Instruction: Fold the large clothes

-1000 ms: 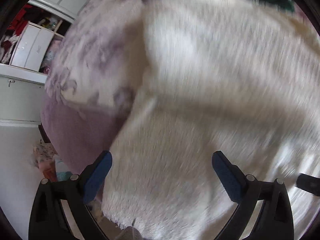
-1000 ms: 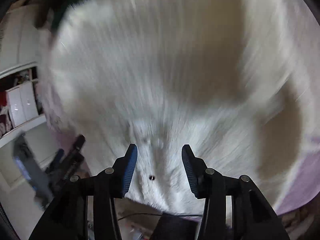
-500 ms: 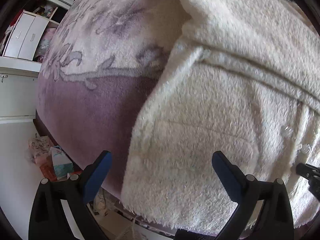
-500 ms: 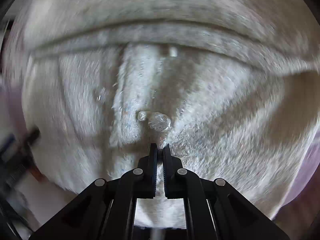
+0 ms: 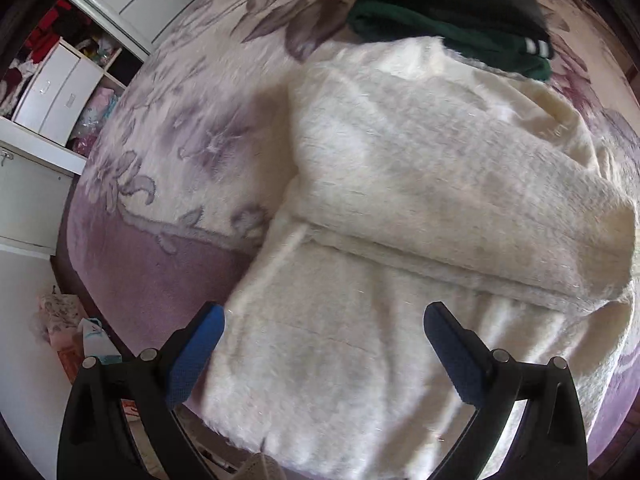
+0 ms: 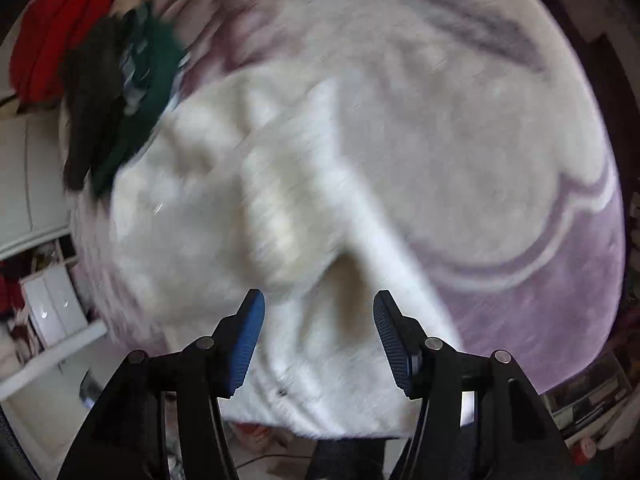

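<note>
My left gripper hangs wide open and empty over the near half of the cream fleece garment, spread on the purple floral blanket. My right gripper, jaws parted, holds nothing above its right edge. 1 fold looks done; I judge the next move calls for gripping the near hem. Dark folded clothes lie beyond.

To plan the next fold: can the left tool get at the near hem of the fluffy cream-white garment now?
Probably yes: the left tool is open above the fluffy cream-white garment, and nothing covers its near hem.
</note>
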Demonstrator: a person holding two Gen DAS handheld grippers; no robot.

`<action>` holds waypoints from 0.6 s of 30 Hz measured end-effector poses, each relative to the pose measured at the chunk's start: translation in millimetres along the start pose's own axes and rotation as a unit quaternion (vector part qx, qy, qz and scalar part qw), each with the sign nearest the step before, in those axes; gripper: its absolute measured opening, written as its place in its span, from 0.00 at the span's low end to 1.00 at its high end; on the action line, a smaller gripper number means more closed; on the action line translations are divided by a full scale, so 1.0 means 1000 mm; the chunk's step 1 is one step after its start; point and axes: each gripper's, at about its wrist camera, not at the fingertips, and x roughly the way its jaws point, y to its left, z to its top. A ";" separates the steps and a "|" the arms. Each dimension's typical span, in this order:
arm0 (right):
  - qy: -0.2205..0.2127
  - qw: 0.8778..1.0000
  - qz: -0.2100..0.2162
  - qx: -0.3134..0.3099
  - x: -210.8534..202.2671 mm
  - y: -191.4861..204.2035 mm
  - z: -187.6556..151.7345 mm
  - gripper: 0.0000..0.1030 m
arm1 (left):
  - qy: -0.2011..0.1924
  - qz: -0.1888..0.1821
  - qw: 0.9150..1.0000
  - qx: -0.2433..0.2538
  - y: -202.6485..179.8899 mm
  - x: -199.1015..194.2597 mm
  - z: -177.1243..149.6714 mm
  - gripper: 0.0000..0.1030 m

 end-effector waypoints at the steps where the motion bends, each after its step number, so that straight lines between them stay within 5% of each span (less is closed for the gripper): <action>1: 0.007 1.000 -0.004 -0.013 0.004 -0.009 0.001 0.57 | -0.001 0.008 1.000 -0.002 -0.010 -0.003 -0.005 1.00; 4: 0.067 0.994 -0.023 -0.079 0.051 -0.016 0.003 0.57 | 0.009 0.038 0.999 -0.005 -0.035 -0.007 -0.020 1.00; 8: 0.063 0.985 -0.033 -0.157 0.089 0.000 0.012 0.57 | 0.028 0.059 0.998 -0.013 -0.071 -0.004 -0.036 1.00; 9: 0.052 0.981 -0.055 -0.178 0.094 0.003 0.014 0.48 | 0.028 0.064 0.998 -0.012 -0.079 -0.003 -0.038 1.00; 10: 0.040 0.980 -0.072 -0.182 0.097 -0.001 0.016 0.25 | 0.025 0.074 0.997 -0.006 -0.094 0.001 -0.040 1.00; 14: 0.047 0.997 0.005 -0.058 0.091 -0.058 0.029 0.25 | 0.046 0.095 0.994 0.019 -0.132 0.029 -0.042 1.00; 16: 0.043 0.997 0.016 -0.067 0.083 -0.060 0.027 0.35 | 0.056 0.099 0.993 0.022 -0.140 0.043 -0.041 1.00; 18: 0.023 0.988 -0.026 -0.149 0.074 -0.039 0.016 0.41 | 0.062 0.106 0.992 0.023 -0.144 0.054 -0.041 1.00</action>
